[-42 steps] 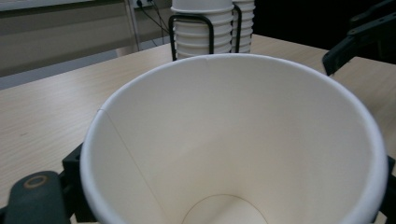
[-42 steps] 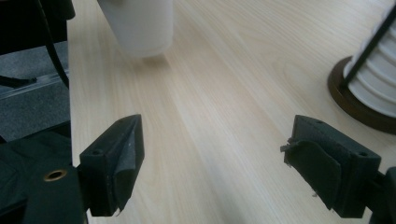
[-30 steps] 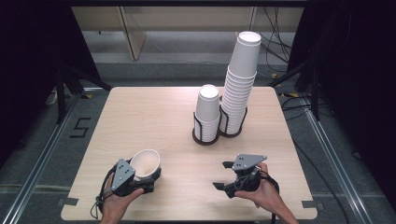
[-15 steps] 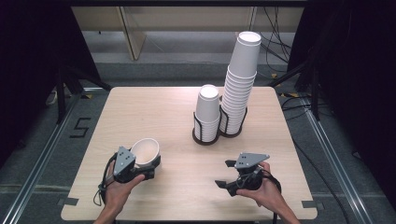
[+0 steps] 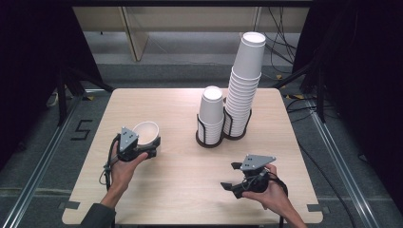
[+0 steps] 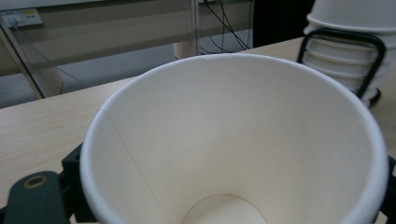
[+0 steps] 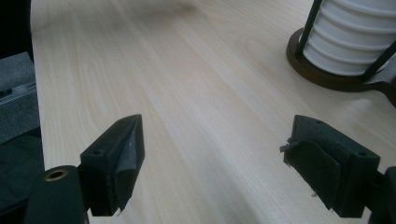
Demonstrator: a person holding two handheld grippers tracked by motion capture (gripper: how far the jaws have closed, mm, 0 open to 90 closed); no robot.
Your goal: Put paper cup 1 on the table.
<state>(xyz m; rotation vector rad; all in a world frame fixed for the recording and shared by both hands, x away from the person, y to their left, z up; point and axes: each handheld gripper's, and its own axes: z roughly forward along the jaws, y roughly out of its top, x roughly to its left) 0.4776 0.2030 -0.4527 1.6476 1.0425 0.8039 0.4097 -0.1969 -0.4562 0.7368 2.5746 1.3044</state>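
Holding: left gripper [image 5: 151,151] clamps paper cup [image 5: 145,133], mouth up.
Stacks [image 5: 211,116]: right of cup.
Right gripper [image 5: 233,175]: wide, empty.

Cup [image 5: 145,133] – white, cream inside. Stacks [image 5: 244,80] white, in black wire holders [image 5: 209,137]. Table [image 5: 180,180] pale wood grain; grippers [image 5: 149,153] black, grey plates.
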